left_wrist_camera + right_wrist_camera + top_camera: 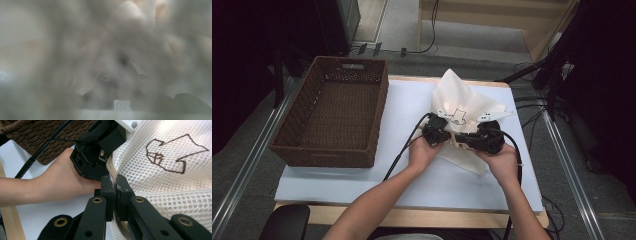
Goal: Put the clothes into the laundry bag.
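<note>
Far left on the white surface (pixel 412 102): a brown woven basket (pixel 362 125), open on top, bare inside. Just right of the basket, near the middle: the left tongs (pixel 435 131), black, held in the left hand (pixel 423 151), pressed into the white mesh bag (pixel 457 97). Cannot tell how far open, with the tips buried in the cloth. From the left tongs' own camera: just a soft grey blur of cloth (pixel 120 50), too close to make out.

Middle of the surface: the mesh bag, bunched up tall in a puffy peak, with a little dark line drawing on the front and a tan zipper edge. Lower part lying flat on the surface by the hands.

Right: the right tongs (pixel 486 140), held in the right hand (pixel 503 161), touching the bag too. From the right tongs' own camera, much clearer: tiny holes all over the mesh (pixel 175 170), the brown stitched drawing (pixel 172 155), and both black tips (pixel 115 187) pinched tight on the zipper edge (pixel 113 173). Behind: the left hand (pixel 60 180) with its tongs (pixel 100 147), and a corner of the basket (pixel 30 135).
</note>
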`<state>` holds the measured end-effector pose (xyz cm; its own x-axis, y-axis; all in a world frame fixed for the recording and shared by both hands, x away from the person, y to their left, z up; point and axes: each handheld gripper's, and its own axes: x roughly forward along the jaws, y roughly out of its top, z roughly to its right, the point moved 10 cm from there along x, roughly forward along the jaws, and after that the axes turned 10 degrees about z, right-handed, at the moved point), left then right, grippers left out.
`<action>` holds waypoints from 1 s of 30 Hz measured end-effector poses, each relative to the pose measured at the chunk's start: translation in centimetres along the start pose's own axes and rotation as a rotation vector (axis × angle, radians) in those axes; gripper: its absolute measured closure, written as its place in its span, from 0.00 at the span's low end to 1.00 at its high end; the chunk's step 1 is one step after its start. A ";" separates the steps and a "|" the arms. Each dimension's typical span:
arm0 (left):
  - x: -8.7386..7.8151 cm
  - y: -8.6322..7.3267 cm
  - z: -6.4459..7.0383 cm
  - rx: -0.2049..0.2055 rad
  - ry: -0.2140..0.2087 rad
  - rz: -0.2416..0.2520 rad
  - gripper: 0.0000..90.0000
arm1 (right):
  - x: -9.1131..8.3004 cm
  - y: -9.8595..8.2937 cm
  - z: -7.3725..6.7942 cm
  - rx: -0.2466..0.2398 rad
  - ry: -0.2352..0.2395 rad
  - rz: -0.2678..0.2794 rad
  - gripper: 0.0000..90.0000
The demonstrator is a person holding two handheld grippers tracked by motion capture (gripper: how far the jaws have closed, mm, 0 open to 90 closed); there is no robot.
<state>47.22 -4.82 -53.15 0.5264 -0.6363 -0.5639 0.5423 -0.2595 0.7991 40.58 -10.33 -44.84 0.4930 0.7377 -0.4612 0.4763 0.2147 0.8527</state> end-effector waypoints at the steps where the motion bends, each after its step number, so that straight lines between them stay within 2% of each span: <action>1: -0.1 0.3 0.1 -0.019 -0.004 0.018 1.00 | 0.0 0.0 0.0 0.000 0.003 -0.002 0.98; 3: -0.2 0.8 0.0 0.004 0.006 0.027 1.00 | 0.0 0.0 -0.1 -0.003 0.008 0.000 0.98; 6: -0.4 1.3 -0.4 0.033 0.025 0.014 1.00 | -0.1 0.2 -0.2 -0.002 0.021 0.005 0.98; 9: -0.6 1.6 -0.7 0.046 0.044 0.035 1.00 | -0.1 0.1 -0.4 -0.007 0.032 -0.001 0.98; 13: 0.0 1.2 -0.9 0.043 0.041 0.022 1.00 | 0.0 0.0 -0.7 -0.019 0.040 -0.012 0.98; 17: 0.6 0.8 -1.2 -0.009 -0.010 0.007 1.00 | -0.1 -0.1 -0.7 -0.014 0.044 -0.017 0.98; 19: 0.5 1.1 -1.2 0.003 0.006 -0.004 1.00 | -0.1 -0.1 -0.6 -0.008 0.049 -0.014 0.98; 20: 0.3 1.4 -1.1 -0.001 0.013 0.010 1.00 | -0.1 -0.1 -0.7 -0.008 0.049 -0.013 0.98; 22: -0.1 2.4 -0.5 -0.005 -0.019 0.123 1.00 | -0.1 -0.1 -0.6 -0.010 0.046 -0.017 0.98; 23: -0.1 2.5 -0.4 0.005 -0.021 0.135 1.00 | -0.1 -0.1 -0.6 -0.010 0.048 -0.017 0.98; 25: 0.7 1.9 -0.4 -0.003 -0.028 0.077 1.00 | -0.1 -0.2 -0.5 -0.005 0.050 -0.017 0.98; 26: 1.0 1.6 -0.5 0.008 -0.033 0.061 1.00 | -0.1 -0.2 -0.5 -0.001 0.049 -0.020 0.98; 28: 1.3 1.5 -0.5 -0.004 -0.048 0.073 1.00 | 0.1 -0.3 -0.5 -0.002 0.051 -0.025 0.98; 30: 1.4 1.6 -0.3 -0.039 -0.077 0.081 1.00 | 0.2 -0.4 -0.4 -0.007 0.048 -0.028 0.98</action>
<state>49.02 -5.90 -52.70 0.5183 -0.7083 -0.4792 0.5261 -0.1777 0.8317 40.18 -10.00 -45.13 0.4437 0.7612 -0.4729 0.4845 0.2402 0.8412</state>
